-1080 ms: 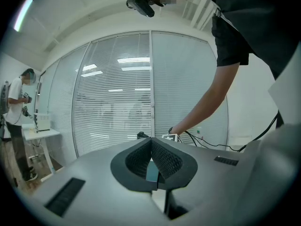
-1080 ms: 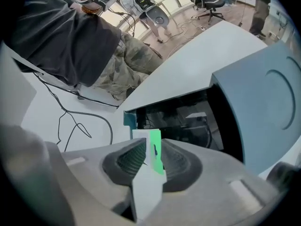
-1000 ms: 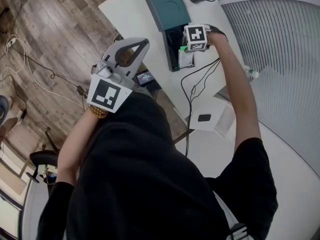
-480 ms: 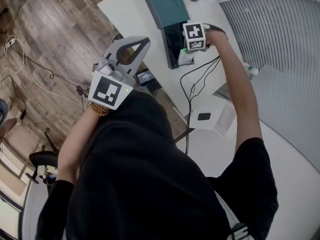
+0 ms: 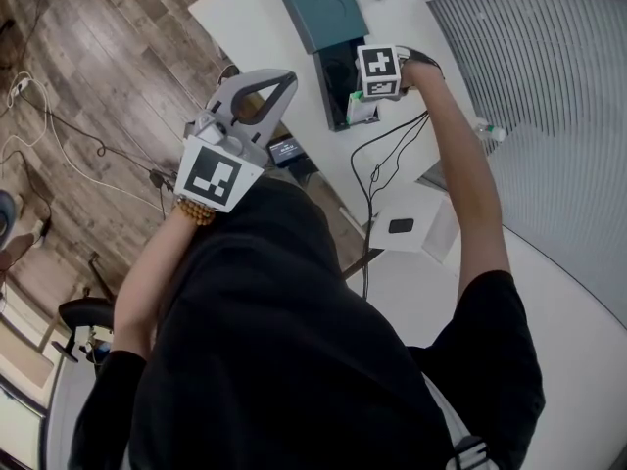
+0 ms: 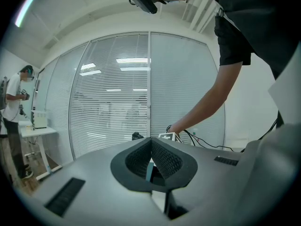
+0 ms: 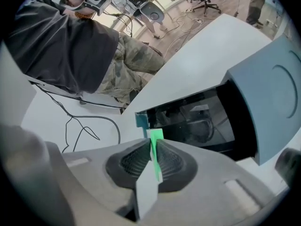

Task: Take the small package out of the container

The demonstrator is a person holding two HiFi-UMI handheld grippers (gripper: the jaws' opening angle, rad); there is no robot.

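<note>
The right gripper [image 7: 153, 150] has just been closing its jaws and pinches the small package [image 7: 146, 189], white with a green edge. The package sits at the open end of the teal container [image 5: 315, 6], at the box's 6 o'clock in the head view. The left gripper [image 6: 151, 142] hangs off the white table [image 5: 245, 18], at about 8 o'clock from the box, its 2 jaws together on nothing.

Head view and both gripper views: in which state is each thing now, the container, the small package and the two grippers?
container: open, its teal lid slid partly back.
small package: gripped between the right jaws, at the container's opening.
right gripper: shut on the small package; its jaws have just been closing.
left gripper: shut, empty, held up away from the container.
</note>
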